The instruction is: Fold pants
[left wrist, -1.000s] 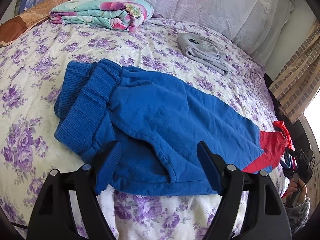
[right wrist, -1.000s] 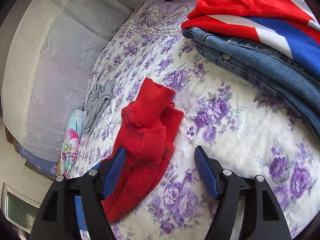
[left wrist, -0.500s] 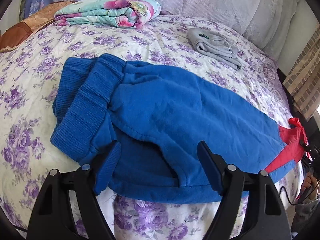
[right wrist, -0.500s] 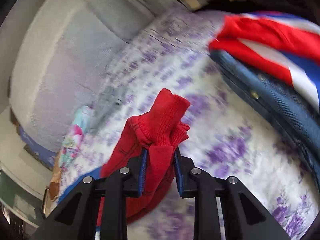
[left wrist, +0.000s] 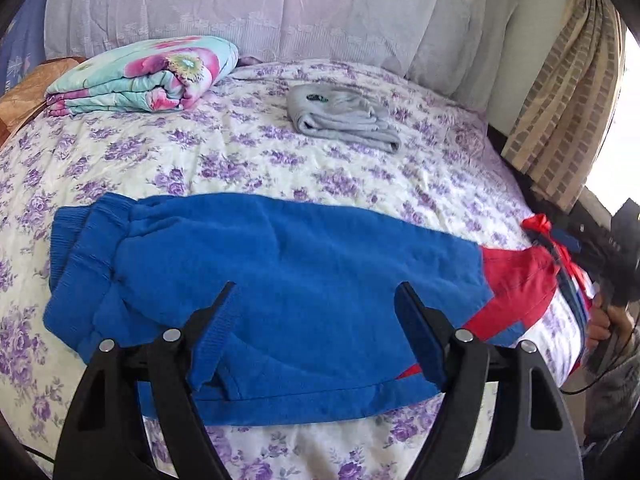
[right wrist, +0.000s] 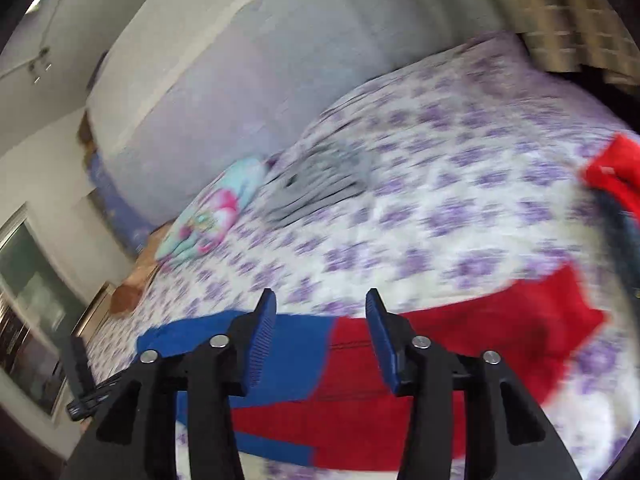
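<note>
The left gripper point(left wrist: 316, 332) stands wide open with nothing between its fingers, poised over the near edge of the blue part of the pants point(left wrist: 280, 264), while the right gripper point(right wrist: 322, 338) is also parted and empty, hovering above the seam where blue cloth meets red. The pants lie stretched flat across the floral bedspread point(left wrist: 280, 160), waistband to the left and red cuffs to the right. The soft fleece could bunch or slide if either gripper pinches only the top layer, leaving a crooked fold.
</note>
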Demonstrator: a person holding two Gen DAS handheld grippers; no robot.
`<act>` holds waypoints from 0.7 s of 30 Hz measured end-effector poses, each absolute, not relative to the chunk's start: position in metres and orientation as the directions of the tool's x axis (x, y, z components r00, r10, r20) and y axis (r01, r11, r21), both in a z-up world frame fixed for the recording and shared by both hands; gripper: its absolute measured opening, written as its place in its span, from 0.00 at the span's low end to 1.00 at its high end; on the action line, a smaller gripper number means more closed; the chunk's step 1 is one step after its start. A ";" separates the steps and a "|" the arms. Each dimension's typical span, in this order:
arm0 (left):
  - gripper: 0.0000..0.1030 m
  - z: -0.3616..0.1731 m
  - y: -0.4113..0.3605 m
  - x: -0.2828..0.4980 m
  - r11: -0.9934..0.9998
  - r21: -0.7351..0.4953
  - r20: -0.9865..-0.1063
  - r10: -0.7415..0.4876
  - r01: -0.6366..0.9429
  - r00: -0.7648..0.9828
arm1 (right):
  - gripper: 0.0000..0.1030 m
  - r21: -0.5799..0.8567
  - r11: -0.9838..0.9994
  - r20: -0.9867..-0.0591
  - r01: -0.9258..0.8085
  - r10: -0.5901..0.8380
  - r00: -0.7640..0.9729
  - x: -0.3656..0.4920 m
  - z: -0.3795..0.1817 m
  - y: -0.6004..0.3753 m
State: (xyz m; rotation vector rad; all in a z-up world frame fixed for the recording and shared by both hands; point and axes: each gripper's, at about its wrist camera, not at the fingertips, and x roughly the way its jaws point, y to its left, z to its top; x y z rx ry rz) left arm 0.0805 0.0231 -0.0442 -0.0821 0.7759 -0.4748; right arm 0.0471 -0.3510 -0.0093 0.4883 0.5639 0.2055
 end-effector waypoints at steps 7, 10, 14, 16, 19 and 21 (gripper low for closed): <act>0.74 -0.083 0.043 0.083 0.911 -0.294 -0.724 -0.411 0.290 0.554 | 0.23 0.450 0.829 -0.602 -0.331 0.556 0.574 0.168 -0.032 -0.191; 0.74 -0.087 0.042 0.075 0.913 -0.260 -0.716 -0.400 0.313 0.571 | 0.23 0.443 0.838 -0.693 -0.320 0.546 0.471 0.200 -0.057 -0.158; 0.78 -0.090 0.037 0.072 0.916 -0.216 -0.710 -0.384 0.337 0.590 | 0.03 0.444 0.868 -0.762 -0.223 0.496 0.416 0.219 -0.086 -0.161; 0.82 -0.090 0.037 0.071 0.911 -0.213 -0.705 -0.393 0.352 0.591 | 0.09 0.438 0.863 -0.721 -0.252 0.505 0.474 0.209 -0.062 -0.170; 0.88 -0.092 0.037 0.072 0.903 -0.217 -0.699 -0.410 0.372 0.586 | 0.13 0.363 0.891 -0.725 -0.272 0.454 0.518 0.211 -0.038 -0.176; 0.91 -0.093 0.033 0.072 0.903 -0.202 -0.703 -0.404 0.380 0.586 | 0.14 0.351 0.898 -0.758 -0.264 0.438 0.484 0.226 -0.044 -0.178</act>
